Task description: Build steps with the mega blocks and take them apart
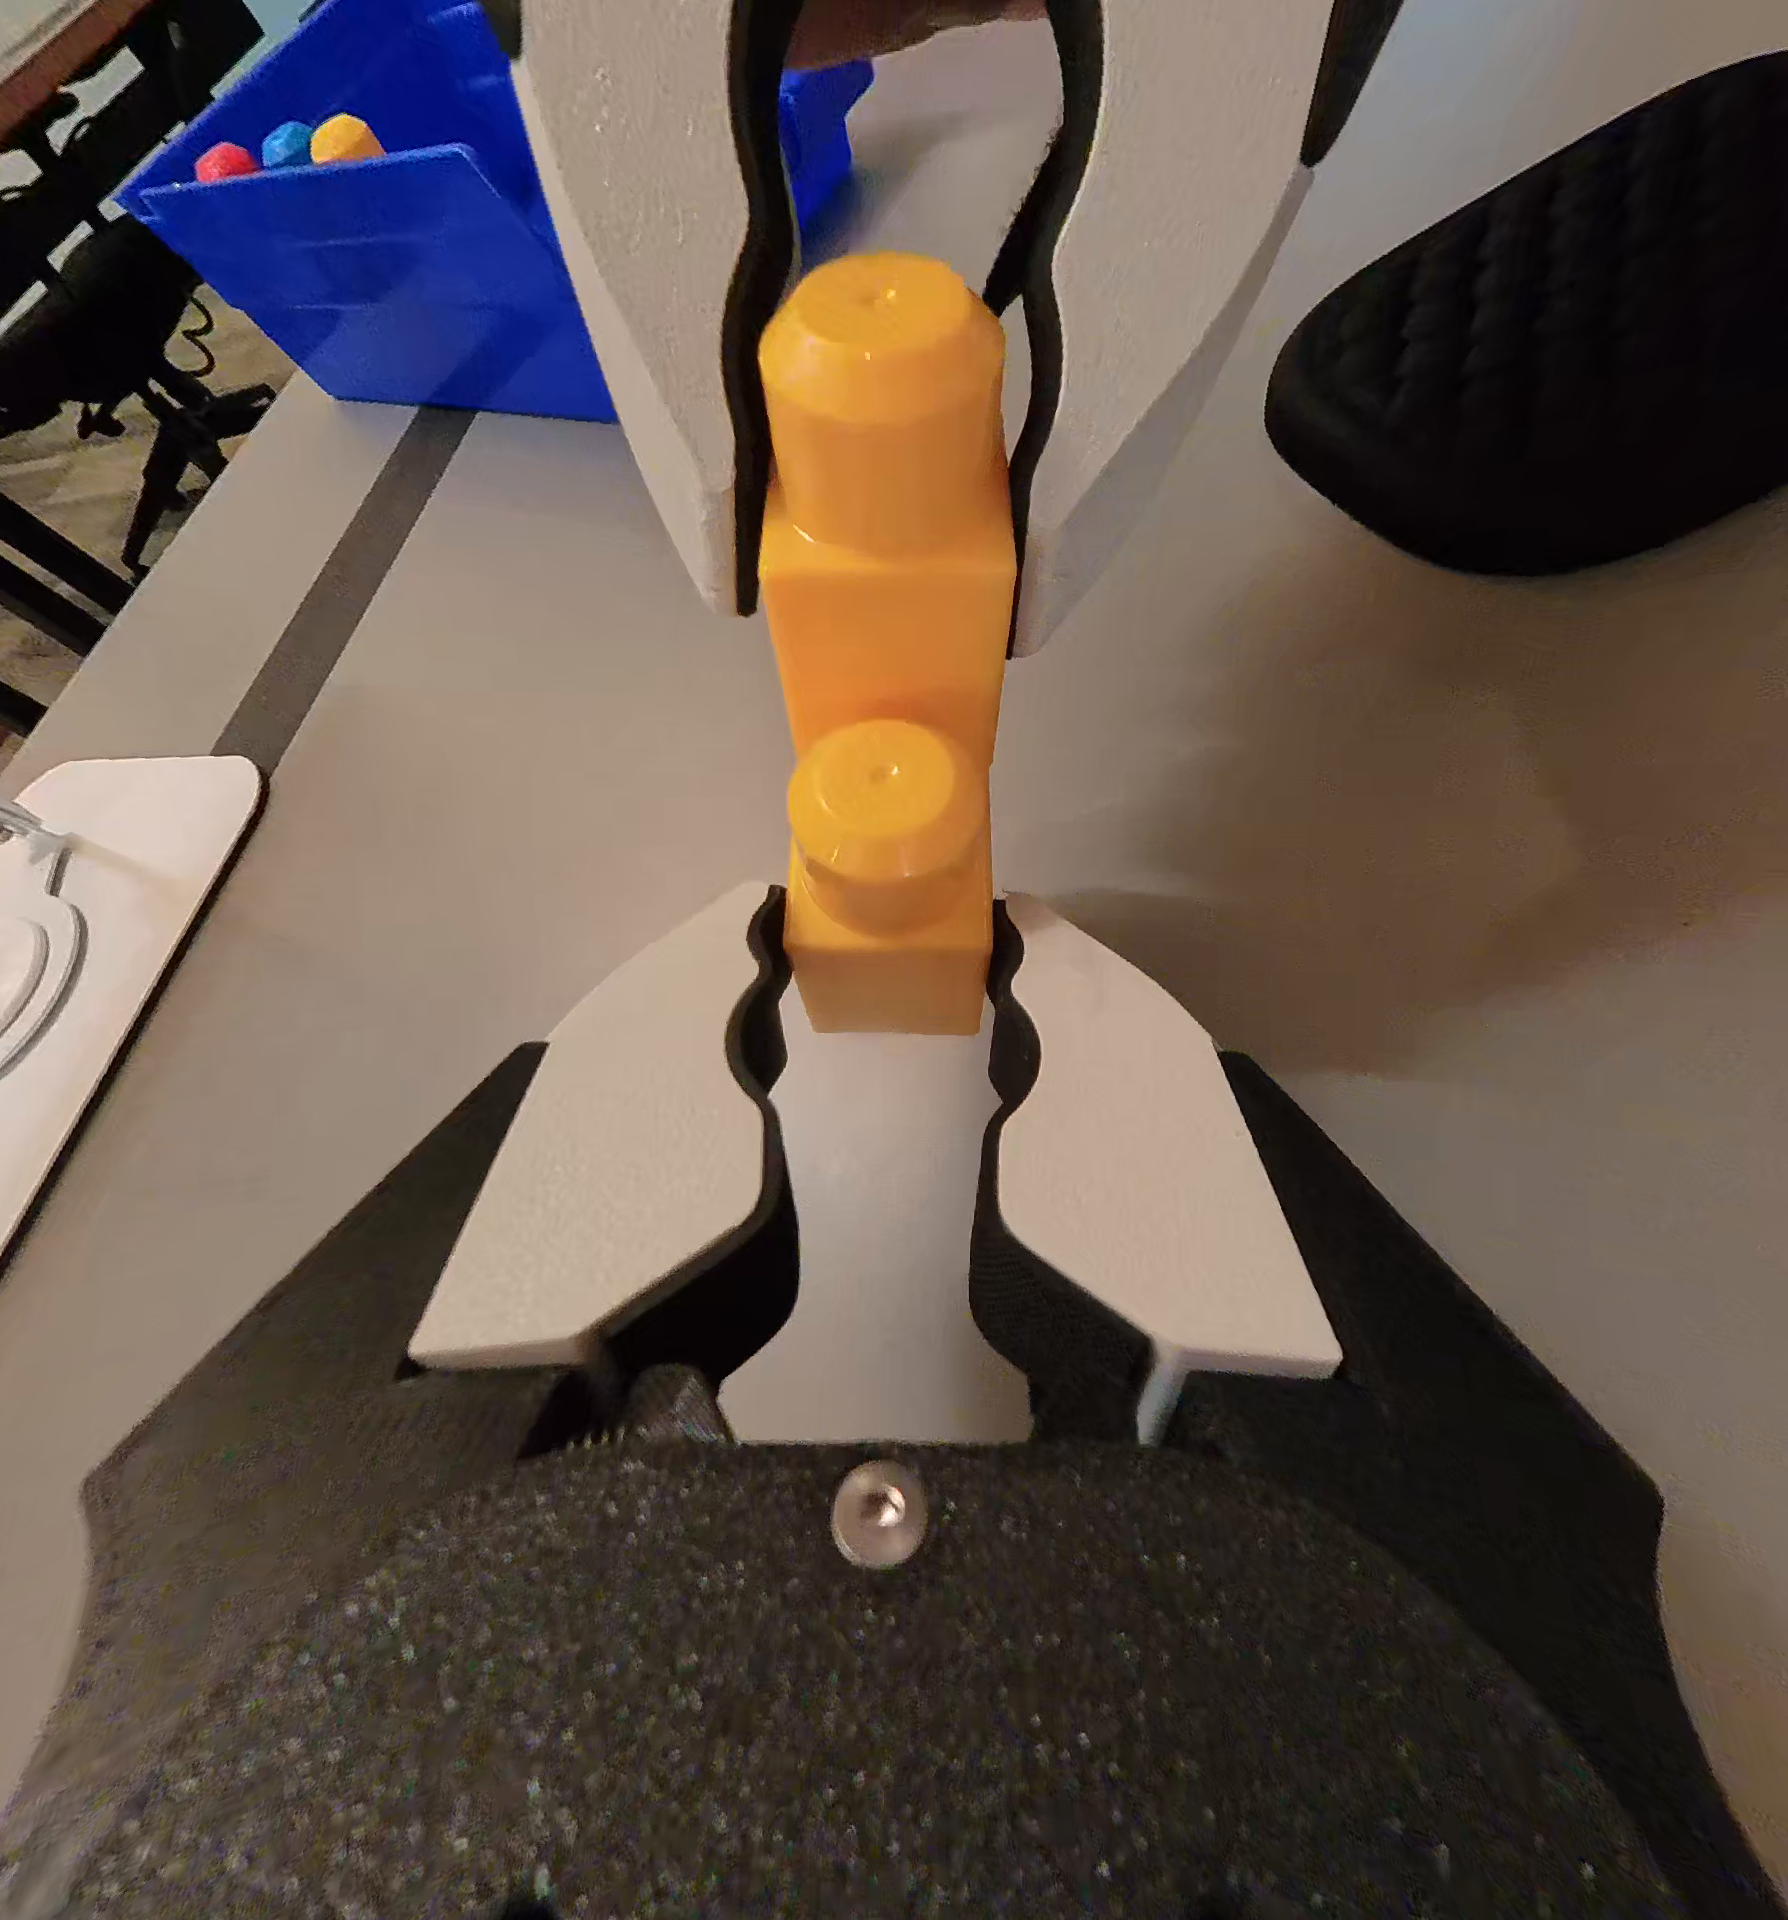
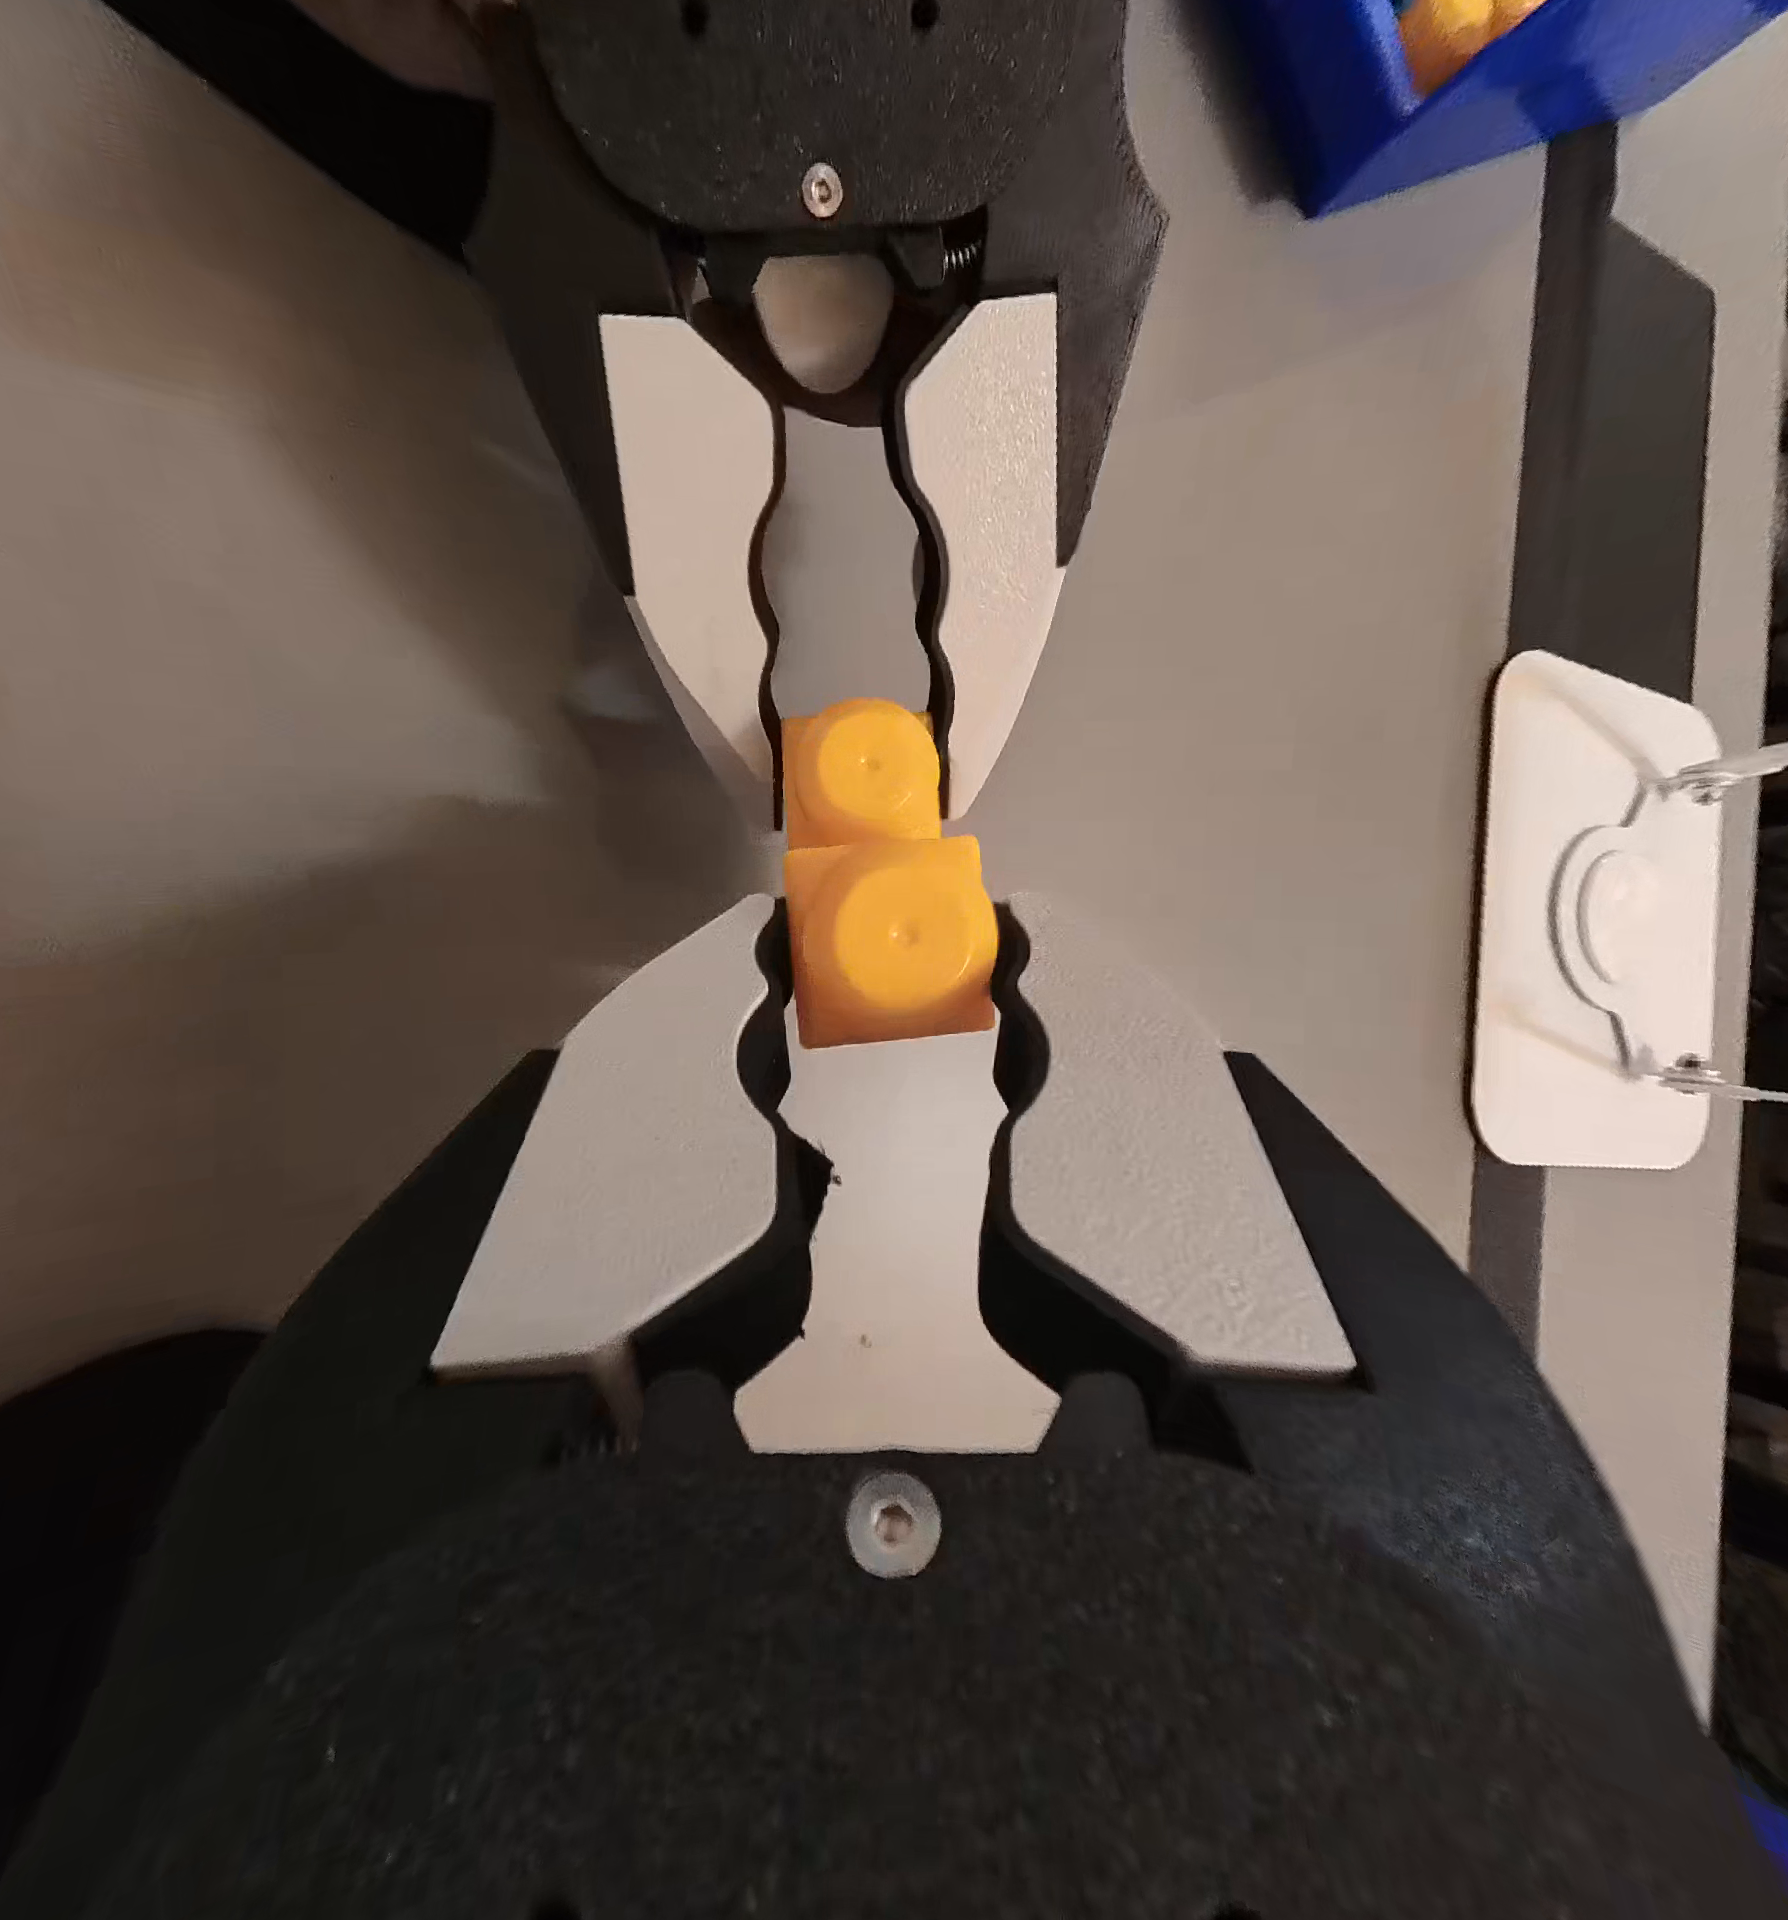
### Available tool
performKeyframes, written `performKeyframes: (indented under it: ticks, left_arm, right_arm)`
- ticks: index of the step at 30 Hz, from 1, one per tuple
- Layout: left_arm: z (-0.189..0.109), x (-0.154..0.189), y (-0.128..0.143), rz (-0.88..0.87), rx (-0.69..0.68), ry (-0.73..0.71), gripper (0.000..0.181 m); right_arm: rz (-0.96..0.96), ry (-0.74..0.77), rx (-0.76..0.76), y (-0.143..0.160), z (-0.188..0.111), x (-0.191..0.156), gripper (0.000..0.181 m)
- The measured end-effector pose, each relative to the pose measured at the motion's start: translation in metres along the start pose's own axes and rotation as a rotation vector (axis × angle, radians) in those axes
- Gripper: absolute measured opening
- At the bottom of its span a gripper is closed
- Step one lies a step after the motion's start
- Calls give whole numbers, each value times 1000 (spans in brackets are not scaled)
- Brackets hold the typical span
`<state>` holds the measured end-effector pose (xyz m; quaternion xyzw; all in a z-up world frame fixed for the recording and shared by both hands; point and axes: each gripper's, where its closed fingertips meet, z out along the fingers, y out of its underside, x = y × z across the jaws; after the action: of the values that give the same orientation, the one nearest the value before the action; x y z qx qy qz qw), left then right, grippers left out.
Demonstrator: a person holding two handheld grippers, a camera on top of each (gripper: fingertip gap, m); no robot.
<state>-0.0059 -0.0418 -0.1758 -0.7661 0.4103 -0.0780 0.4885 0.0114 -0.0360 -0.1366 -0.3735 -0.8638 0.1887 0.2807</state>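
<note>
two grippers, two yellow blocks, pressed side by side at frame centre.

in the left wrist view the left gripper (image 1: 890, 961) is clamped on the lower yellow block (image 1: 885, 935), one stud on top, while the right gripper (image 1: 885, 582), coming down from the top of the frame, is clamped on the taller-standing yellow block (image 1: 885, 603) just behind it; the two blocks touch, forming a step above the grey table (image 1: 1389, 831). upper left, a blue bin (image 1: 370, 281) shows three studs: one red, one blue, one yellow. a white plate (image 1: 69, 997) lies at left.
</note>
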Motion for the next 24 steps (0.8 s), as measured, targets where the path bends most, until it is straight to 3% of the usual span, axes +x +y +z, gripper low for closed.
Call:
performKeyframes:
  ticks: [6, 7, 8, 12, 18, 21, 24]
  left_arm:
    - [-6, -12, -18, -85, 129, -80, 36]
    - [-10, -18, -23, -121, 163, -105, 34]
    - [-14, -24, -24, -146, 174, -133, 11]
    - [-31, -51, -21, -220, 241, -238, 11]
    - [-53, -84, -14, -312, 328, -327, 0]
    - [-54, -89, -10, -328, 329, -339, 0]
    - [-50, -91, -3, -312, 304, -352, 0]
  right_arm:
    - [64, 4, 5, 9, -14, 7, 36]
    - [89, 8, 27, 11, -22, 12, 36]
    - [125, 26, 52, 13, -34, 20, 36]
    - [285, 209, 106, 45, -103, 77, 36]
    - [530, 457, 23, 144, -193, 164, 36]
    - [649, 491, -95, 210, -209, 188, 36]
    - [716, 446, -149, 260, -201, 196, 36]
